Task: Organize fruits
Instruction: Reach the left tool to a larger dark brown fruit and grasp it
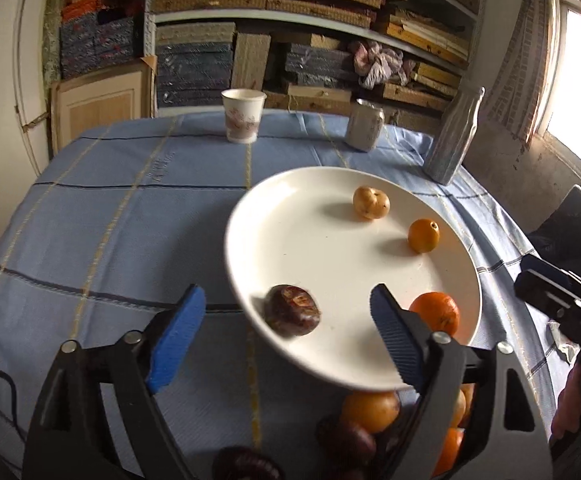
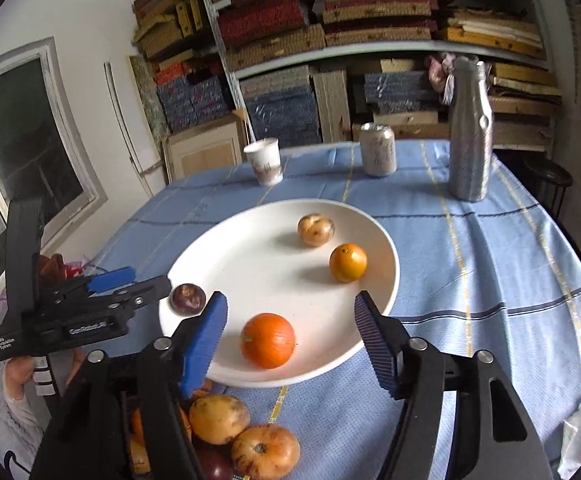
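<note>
I have the blue checked tablecloth [image 2: 490, 264] under everything, and on it the white plate [image 2: 250, 256], which now carries four fruits. Both grippers hang just above its near rim. My left gripper [image 1: 286, 320] stands wide open, with the dark brown fruit [image 1: 292, 316] lying on the plate between its blue pads, not pinched. My right gripper [image 2: 290, 320] is open as well, the deep orange tangerine [image 2: 267, 340] resting free between its fingers. Farther back on the plate sit a lighter orange [image 2: 348, 262] and a speckled yellow fruit [image 2: 316, 230], well apart from each other. The heap of unsorted fruit [image 2: 234, 436] lies just off the near rim.

I judge both drops done. To finish them cleanly I would lift each gripper straight up before pulling back, so no pad nudges a round fruit toward the rim, then go down to the heap with the jaws kept wide.
</note>
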{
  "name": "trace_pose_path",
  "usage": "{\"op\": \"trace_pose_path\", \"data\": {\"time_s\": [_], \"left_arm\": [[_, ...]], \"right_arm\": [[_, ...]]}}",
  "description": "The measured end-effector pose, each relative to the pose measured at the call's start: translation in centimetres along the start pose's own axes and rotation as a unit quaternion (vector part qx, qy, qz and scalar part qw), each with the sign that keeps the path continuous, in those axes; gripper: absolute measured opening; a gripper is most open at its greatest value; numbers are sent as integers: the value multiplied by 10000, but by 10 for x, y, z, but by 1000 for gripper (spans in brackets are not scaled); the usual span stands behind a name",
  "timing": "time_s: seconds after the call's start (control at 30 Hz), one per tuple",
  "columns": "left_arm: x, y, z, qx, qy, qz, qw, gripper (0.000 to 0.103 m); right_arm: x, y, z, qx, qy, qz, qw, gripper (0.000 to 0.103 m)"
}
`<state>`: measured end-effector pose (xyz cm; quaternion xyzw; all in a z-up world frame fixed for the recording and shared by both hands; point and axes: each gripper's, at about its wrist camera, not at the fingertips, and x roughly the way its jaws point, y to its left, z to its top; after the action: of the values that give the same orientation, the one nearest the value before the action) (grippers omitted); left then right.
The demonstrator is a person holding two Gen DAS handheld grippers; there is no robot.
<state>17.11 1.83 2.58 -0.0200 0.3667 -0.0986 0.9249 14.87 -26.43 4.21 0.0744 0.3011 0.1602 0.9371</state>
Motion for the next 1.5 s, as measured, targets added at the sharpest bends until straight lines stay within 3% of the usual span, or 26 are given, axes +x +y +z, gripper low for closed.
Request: {"op": "trace_pose_path", "data": {"time_s": [0.13,0.43,0.5,0.6,0.9,1.2,1.27,1.33,1.43,1.5], "left_arm": [[-26,13,-21,-58,-73,124,9999,93],[-56,34,-73,-188,-53,616,9979,97],[-53,42,-76,-314,50,747,9967,97],[-46,49,-77,-482,275,621,9965,97],[-25,33,-84,-82,702,701,9950,97],[-21,42,-90,-110,936,625,9936,99],[-25,50,-91,-152,855,866,9924,99],[-26,62,-90,-213,767,1395,9870,99],[-30,80,-90,-597,772,1325,9864,99],[-31,77,-91,-484,734,1391,9864,99]], "right_arm": [[-23,-3,-15,72,-156,6,9999,75],[-63,-10,-58,260,-429,-171,9986,94],[-66,-15,-59,362,-476,-200,9980,95],[-66,-18,-59,431,-467,-191,9978,95],[-59,-17,-60,409,-353,-186,9984,96],[-57,-17,-60,426,-286,-171,9985,96],[-56,-17,-60,429,-271,-155,9986,96],[-57,-17,-61,419,-273,-138,9987,96],[-59,-18,-61,414,-301,-110,9986,96],[-59,-18,-61,411,-319,-104,9986,96]]}}
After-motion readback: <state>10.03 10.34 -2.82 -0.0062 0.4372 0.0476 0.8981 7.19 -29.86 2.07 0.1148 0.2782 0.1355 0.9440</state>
